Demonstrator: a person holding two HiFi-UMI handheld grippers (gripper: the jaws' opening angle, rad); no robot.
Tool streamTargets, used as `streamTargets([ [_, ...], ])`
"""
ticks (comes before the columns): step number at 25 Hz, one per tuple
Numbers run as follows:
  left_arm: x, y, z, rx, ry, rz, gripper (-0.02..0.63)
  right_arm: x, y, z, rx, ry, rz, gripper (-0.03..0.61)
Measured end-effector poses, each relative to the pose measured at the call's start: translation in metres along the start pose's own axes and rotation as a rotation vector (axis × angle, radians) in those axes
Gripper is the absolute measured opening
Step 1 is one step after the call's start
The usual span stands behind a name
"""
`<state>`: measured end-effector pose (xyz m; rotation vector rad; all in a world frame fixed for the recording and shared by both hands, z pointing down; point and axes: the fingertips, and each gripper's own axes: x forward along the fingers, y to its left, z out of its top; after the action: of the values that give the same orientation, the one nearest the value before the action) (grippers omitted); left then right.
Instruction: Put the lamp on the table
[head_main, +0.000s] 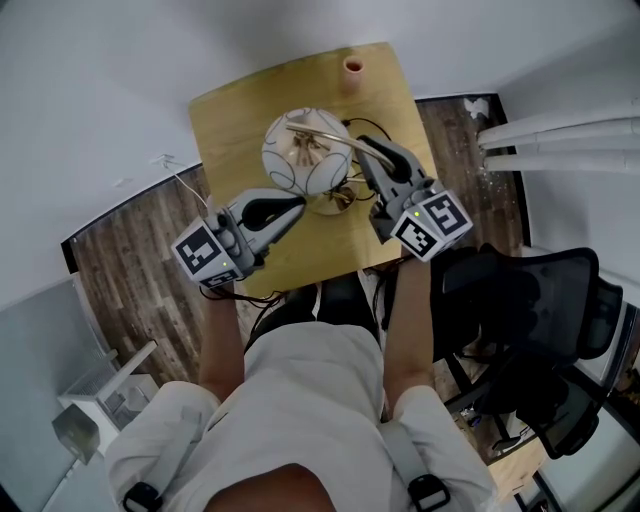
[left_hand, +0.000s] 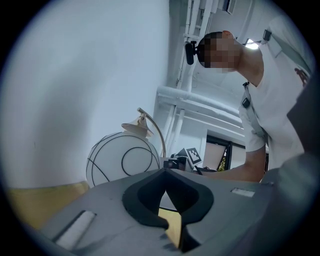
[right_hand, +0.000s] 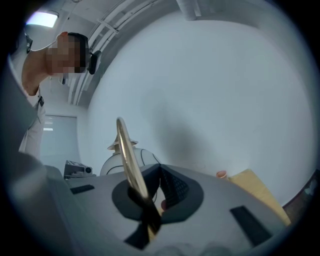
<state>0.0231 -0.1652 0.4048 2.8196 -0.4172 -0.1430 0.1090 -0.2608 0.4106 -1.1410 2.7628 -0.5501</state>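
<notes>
So, right gripper clamps lamp by its brass arm; left gripper shut, empty, beside globe. Lamp mid-table, cup at far edge, bare wood left.

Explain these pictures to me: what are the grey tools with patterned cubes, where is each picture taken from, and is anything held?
No robot here: a person holds a two-jaw gripper in each hand. One camera looks down from their head; the other two ride on the grippers. On the wooden table are a globe lamp and a small orange cup. The right gripper is shut on the lamp's brass arm. The left gripper is shut and empty, beside the lamp.
</notes>
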Motion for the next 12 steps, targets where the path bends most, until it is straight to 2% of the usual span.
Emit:
streamTargets([
  [12, -0.007, -0.020, 0.003, 0.006, -0.001, -0.030, -0.002, -0.014, 0.014, -0.011, -0.055, -0.010, -0.032, 0.000],
])
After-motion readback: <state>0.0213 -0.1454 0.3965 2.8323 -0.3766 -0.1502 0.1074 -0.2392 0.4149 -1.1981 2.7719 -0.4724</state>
